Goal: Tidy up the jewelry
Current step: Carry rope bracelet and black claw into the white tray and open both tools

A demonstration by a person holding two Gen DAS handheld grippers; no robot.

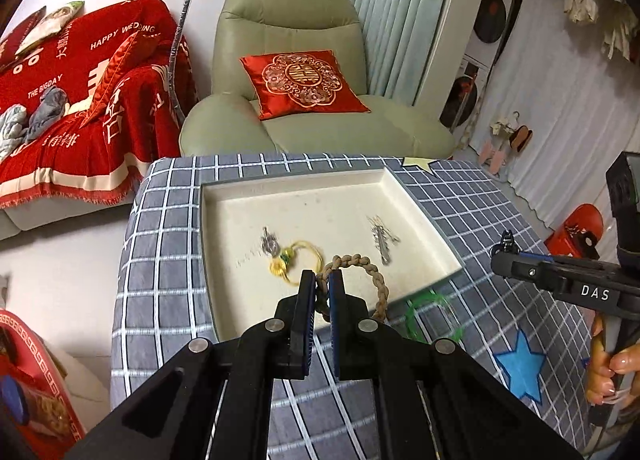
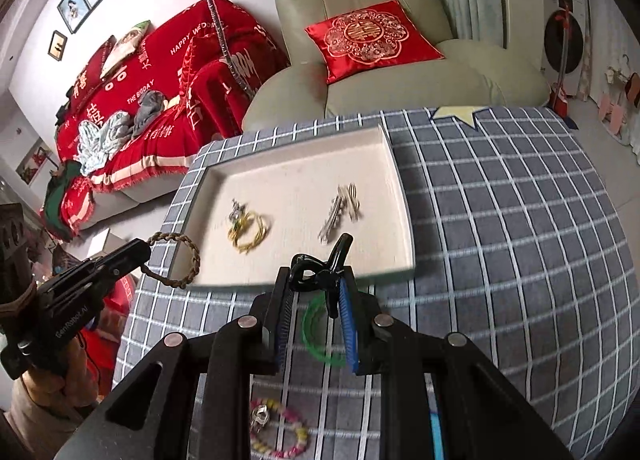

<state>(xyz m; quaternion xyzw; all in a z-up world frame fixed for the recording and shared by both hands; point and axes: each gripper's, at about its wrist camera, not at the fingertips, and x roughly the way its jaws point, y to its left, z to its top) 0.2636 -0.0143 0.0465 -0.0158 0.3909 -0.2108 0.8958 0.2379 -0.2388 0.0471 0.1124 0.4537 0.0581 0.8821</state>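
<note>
A cream tray [image 1: 224,260] [image 2: 396,164] sits on the checked table. In it lie a yellow cord bracelet [image 1: 304,260] [image 2: 250,234] with a silver charm and a silver hair clip [image 1: 382,238] [image 2: 340,214]. My left gripper [image 1: 322,280] [image 2: 140,250] is shut on a brown braided bracelet [image 1: 378,284] [image 2: 188,260] and holds it above the tray's near edge. My right gripper [image 2: 314,280] [image 1: 500,254] is shut on a black claw hair clip [image 2: 320,268] above the table, just short of the tray. A green bangle [image 1: 434,316] [image 2: 320,336] lies on the cloth.
A pastel bead bracelet [image 2: 280,432] lies on the grey checked cloth [image 2: 500,240] near me. A green armchair [image 1: 296,72] with a red cushion stands behind the table, a red-covered sofa [image 1: 72,108] to the left.
</note>
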